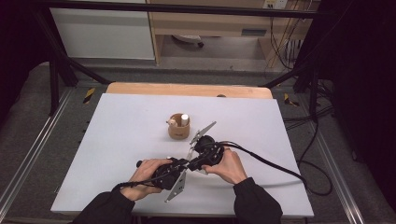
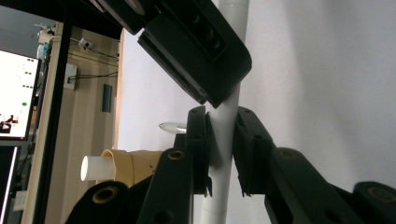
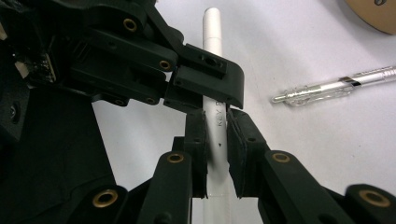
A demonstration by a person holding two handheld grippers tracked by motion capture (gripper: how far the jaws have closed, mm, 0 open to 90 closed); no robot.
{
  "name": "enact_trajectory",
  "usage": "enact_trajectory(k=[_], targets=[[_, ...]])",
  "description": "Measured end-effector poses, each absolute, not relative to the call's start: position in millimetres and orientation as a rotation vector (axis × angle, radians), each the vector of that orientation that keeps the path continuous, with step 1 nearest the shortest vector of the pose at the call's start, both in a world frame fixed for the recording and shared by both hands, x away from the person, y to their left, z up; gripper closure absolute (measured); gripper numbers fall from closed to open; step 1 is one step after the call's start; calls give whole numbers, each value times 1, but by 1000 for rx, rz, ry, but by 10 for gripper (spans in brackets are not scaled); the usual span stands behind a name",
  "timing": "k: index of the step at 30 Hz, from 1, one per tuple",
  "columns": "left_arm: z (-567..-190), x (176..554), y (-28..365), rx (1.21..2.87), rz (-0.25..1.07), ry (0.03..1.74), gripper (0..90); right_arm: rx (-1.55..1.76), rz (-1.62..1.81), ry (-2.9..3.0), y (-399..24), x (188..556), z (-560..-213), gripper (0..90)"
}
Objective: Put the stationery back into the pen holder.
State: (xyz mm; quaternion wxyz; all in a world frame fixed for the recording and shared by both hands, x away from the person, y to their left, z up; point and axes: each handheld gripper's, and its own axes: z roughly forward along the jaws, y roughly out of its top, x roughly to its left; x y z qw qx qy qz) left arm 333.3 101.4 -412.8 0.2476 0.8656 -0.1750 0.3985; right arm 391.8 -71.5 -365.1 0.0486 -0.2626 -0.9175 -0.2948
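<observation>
Both tools are pinching one white marker point(image 3: 215, 135): the right tool point(image 3: 215, 140) is clamping its barrel between the pads, while the left tool point(image 2: 223, 149) is gripping it just beyond, above the bench point(image 1: 116, 140).

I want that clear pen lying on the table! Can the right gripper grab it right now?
Probably not yet. The right gripper is shut on the white marker, and the left gripper clamps it too. The clear pen lies nearby with nothing on it, but the marker must go first.
</observation>
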Motion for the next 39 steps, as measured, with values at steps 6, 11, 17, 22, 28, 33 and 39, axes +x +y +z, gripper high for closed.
enact_trajectory(k=[6,11,17,22,28,33,39], targets=[[-413,333,101,2365,1078,-489,780,-792,-905,-2797,-72,392,-366,787],[-413,335,102,2368,1064,-459,781,-797,-924,-2793,-72,391,-366,782],[-415,338,110,2405,1044,-407,782,-822,-995,-2795,-80,391,-357,710],[-416,342,117,2426,1034,-352,781,-882,-1131,-2786,-99,393,-350,617],[-416,343,124,2431,990,-273,781,-995,-1270,-2782,-123,394,-349,437],[-414,345,131,2429,951,-176,781,-1088,-1349,-2772,-144,394,-356,333],[-414,350,137,2399,880,-13,781,-1213,-1389,-2746,-166,393,-374,184]])
